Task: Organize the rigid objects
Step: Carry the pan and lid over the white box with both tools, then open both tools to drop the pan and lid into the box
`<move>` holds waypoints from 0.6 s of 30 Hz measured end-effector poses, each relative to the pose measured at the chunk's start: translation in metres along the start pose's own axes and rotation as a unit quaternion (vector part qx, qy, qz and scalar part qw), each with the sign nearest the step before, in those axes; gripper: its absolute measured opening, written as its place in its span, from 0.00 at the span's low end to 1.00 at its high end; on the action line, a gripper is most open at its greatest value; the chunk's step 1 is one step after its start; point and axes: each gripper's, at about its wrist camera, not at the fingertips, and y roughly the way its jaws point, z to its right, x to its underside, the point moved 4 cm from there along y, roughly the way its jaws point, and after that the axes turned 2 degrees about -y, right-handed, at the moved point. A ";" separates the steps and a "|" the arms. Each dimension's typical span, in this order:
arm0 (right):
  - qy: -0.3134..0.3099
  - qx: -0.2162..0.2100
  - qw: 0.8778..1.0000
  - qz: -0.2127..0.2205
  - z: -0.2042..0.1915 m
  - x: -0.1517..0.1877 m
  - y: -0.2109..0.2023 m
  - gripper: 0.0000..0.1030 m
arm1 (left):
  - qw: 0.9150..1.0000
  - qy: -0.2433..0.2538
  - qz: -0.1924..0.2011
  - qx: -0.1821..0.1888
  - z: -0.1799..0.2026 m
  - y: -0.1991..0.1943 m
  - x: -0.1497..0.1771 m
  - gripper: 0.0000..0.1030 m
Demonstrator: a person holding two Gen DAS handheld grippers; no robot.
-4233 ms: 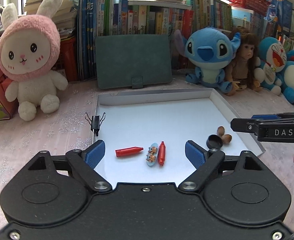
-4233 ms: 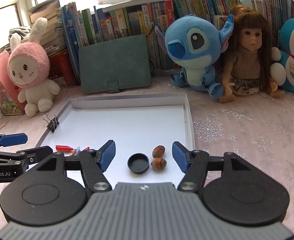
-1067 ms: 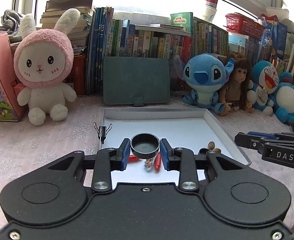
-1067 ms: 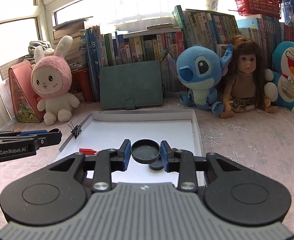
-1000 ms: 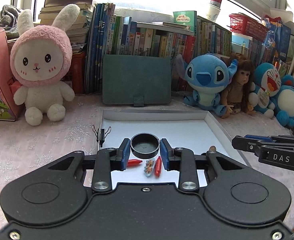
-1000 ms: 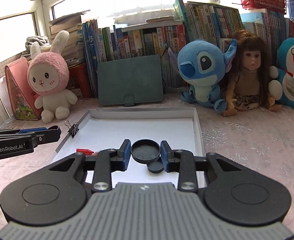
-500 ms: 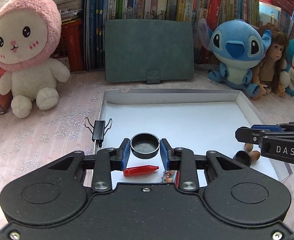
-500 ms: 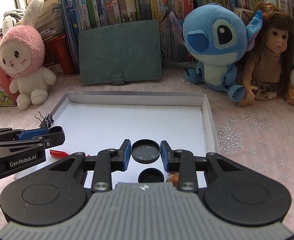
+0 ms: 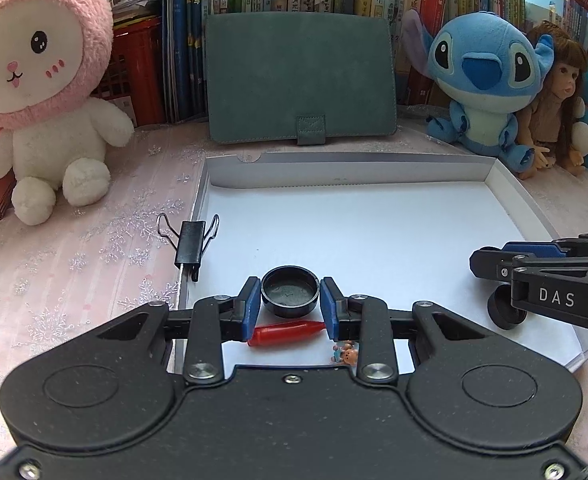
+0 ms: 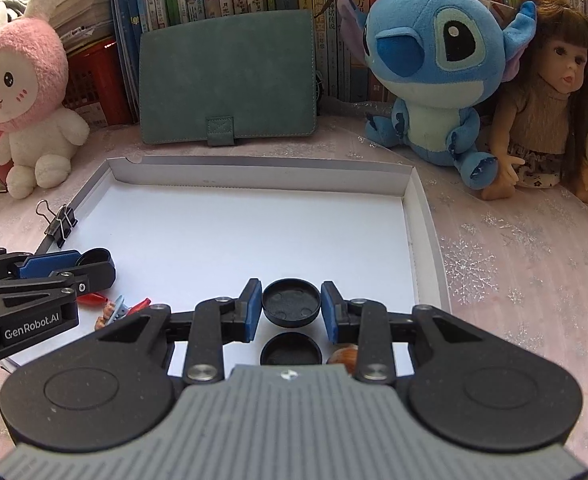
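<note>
My left gripper (image 9: 291,307) is shut on a black round cap (image 9: 290,295), hollow side up, low over the front left of the white tray (image 9: 350,168). Below it lie a red crayon (image 9: 286,331) and a small bear figure (image 9: 345,355). My right gripper (image 10: 291,311) is shut on a second black cap (image 10: 291,306), flat side up, over the tray's (image 10: 262,172) front right. Under it rest a third black cap (image 10: 290,351) and a brown nut (image 10: 342,357). The left gripper also shows at the left of the right wrist view (image 10: 94,268).
A black binder clip (image 9: 191,243) is clipped on the tray's left rim. A green case (image 9: 300,76), a pink bunny (image 9: 38,92), a blue plush (image 9: 488,84), a doll (image 10: 546,96) and a row of books stand behind the tray.
Both grippers, each still holding its cap, have come lower and closer to the tray floor. The view has tilted down toward the tray.
</note>
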 end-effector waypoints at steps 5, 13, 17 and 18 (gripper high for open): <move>0.003 0.003 1.000 -0.004 0.001 0.002 0.005 0.36 | 1.000 -0.002 -0.005 -0.002 0.001 0.006 0.002 0.29; -0.003 0.006 1.000 -0.005 0.001 0.006 0.009 0.36 | 1.000 0.003 0.004 -0.005 0.003 0.006 0.004 0.30; -0.005 0.005 1.000 -0.003 0.000 0.007 0.009 0.36 | 1.000 0.006 0.007 -0.007 0.005 0.005 0.005 0.30; -0.003 0.002 1.000 -0.002 0.000 0.006 0.008 0.37 | 1.000 0.007 0.008 -0.008 0.005 0.004 0.005 0.30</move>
